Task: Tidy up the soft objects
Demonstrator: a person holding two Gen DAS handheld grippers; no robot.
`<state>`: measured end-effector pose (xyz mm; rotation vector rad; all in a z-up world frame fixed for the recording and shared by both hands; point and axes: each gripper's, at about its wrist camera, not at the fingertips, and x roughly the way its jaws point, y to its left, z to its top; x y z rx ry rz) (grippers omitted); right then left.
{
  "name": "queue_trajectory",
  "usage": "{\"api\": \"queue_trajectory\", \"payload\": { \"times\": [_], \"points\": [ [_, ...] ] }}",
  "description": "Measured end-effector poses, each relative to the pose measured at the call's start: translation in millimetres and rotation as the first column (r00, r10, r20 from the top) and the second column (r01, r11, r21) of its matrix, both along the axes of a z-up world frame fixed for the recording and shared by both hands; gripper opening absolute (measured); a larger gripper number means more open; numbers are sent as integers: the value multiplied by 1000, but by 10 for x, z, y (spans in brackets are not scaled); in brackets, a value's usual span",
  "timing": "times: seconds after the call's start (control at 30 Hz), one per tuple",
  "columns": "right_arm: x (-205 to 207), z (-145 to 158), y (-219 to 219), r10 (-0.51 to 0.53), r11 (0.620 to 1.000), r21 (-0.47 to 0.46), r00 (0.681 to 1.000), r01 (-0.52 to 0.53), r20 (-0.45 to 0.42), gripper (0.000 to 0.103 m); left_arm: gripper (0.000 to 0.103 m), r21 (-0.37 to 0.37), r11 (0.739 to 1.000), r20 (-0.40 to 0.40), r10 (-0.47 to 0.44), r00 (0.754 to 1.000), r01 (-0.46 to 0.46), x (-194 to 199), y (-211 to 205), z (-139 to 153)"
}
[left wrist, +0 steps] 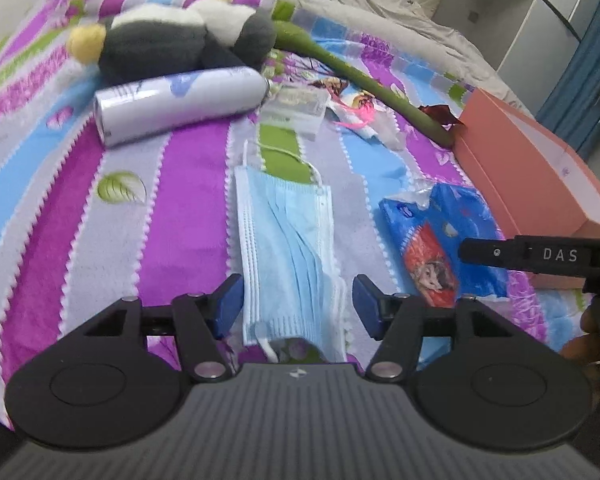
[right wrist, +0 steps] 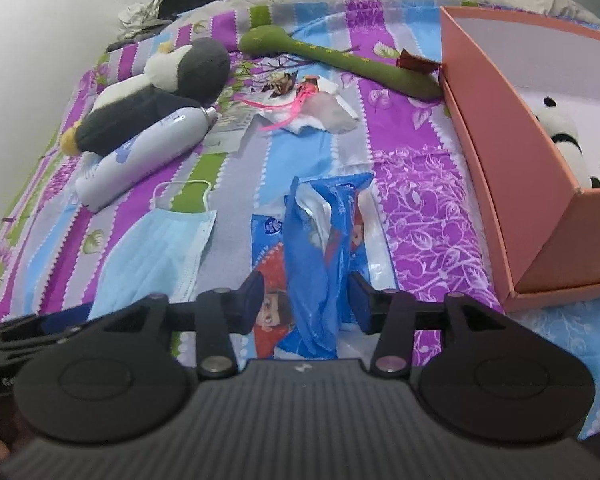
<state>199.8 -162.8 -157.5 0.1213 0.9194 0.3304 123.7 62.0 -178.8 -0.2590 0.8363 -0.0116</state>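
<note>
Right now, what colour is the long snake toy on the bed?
The snake toy is green with small yellowish marks; the right wrist view shows it best.

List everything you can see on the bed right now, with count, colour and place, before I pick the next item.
face mask: 1, light blue, flat on the bedspread between the left gripper's pads
tissue pack: 1, blue with red print, torn open, between the right gripper's pads
spray can: 1, white, lying on its side beyond the mask
penguin plush: 1, grey, white and yellow, behind the can
snake plush: 1, green, stretched toward the box
box: 1, salmon pink, open, right edge of the bed
white plush: 1, white with black marks, inside the box
small wrappers: several, white and pink, mid-bed
bedspread: 1, purple, blue, grey stripes
left gripper: 1, black, blue pads, open
right gripper: 1, black, blue pads, open
</note>
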Motion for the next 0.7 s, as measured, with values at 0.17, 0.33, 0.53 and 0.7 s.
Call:
{"api": "queue_trajectory", "payload": {
  "times": [0.17,0.33,0.53,0.7],
  "points": [
    [61,-66,28,-6,1000,-23,1000,6,23,49,73,38,999,22,6,1000,-7,-10,2,60],
    [104,-194,133,32,996,-88,999,-31,9,47,73,68,997,42,24,999,-27,-71,35,112],
    [81,-268,156,40,990,-132,999,-39,10,30,73,84,996,42,-2,999,-1,-54,-1,51],
    [93,-216,147,47,990,-130,999,-46,5,14,73,93,996,20,-13,1000,11,48,-59,-77]
  ]
}}
